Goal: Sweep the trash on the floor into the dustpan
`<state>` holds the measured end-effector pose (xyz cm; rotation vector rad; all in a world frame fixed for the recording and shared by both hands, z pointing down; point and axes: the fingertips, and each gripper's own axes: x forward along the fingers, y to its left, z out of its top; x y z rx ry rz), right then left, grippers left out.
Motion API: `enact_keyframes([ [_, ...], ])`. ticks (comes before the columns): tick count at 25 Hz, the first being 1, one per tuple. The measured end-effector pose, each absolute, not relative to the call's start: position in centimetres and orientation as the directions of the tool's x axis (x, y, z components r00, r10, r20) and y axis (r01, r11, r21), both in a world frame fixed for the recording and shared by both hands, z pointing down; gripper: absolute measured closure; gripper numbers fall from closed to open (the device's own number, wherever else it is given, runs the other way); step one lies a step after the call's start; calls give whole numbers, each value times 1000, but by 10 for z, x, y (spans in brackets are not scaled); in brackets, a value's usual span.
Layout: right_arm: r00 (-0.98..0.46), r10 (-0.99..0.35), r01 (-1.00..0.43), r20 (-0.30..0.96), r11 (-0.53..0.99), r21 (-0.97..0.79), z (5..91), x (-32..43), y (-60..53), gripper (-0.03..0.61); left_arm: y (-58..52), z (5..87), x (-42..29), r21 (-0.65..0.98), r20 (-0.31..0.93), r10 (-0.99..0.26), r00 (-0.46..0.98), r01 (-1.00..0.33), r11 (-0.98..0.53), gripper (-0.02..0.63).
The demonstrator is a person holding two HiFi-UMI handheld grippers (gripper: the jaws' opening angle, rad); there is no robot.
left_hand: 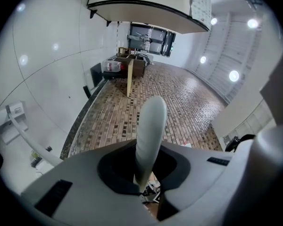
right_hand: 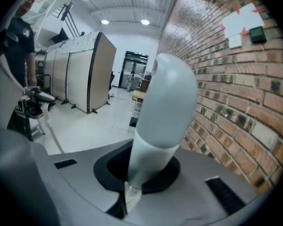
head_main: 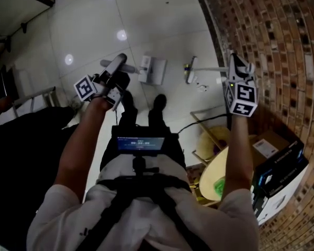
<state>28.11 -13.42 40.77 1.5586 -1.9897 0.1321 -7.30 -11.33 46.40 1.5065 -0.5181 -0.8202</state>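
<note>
Small white bits of trash (head_main: pixel 201 88) lie on the pale tiled floor near the brick wall. Just left of them is the broom head (head_main: pixel 190 71); its thin handle runs right to my right gripper (head_main: pixel 234 67), which is shut on the thick white grip (right_hand: pixel 166 108). A white dustpan (head_main: pixel 153 69) stands on the floor further left, about a broom head's width from the broom. Its pale handle (head_main: pixel 130 68) leads to my left gripper (head_main: pixel 116 66), shut on that handle (left_hand: pixel 150 128). Both grips fill the jaws, so the pads are hidden.
A brick wall (head_main: pixel 272 41) curves along the right. Below it stand a round wooden table (head_main: pixel 215 178), cardboard boxes (head_main: pixel 280 171) and a wire frame (head_main: pixel 205 135). The person's shoes (head_main: pixel 159 103) are behind the dustpan. A bystander (right_hand: pixel 18 41) and partition panels (right_hand: pixel 87 74) stand further off.
</note>
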Motion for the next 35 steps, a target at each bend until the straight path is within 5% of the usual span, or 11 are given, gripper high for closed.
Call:
enact_keyframes([
  [4, -146, -847, -860, 510, 364, 357, 425, 281, -149, 571, -116, 461, -64, 983, -182, -748, 639, 146, -114, 589],
  [10, -121, -821, -960, 558, 240, 144, 503, 289, -146, 552, -114, 474, -68, 988, -148, -765, 627, 125, -89, 589],
  [29, -367, -818, -930, 444, 314, -191, 460, 191, -128, 551, -113, 479, -83, 991, -124, -775, 619, 112, -69, 589],
  [35, -345, -838, -934, 423, 349, -70, 435, 206, -124, 561, -114, 473, -81, 986, -158, -769, 619, 141, -88, 588],
])
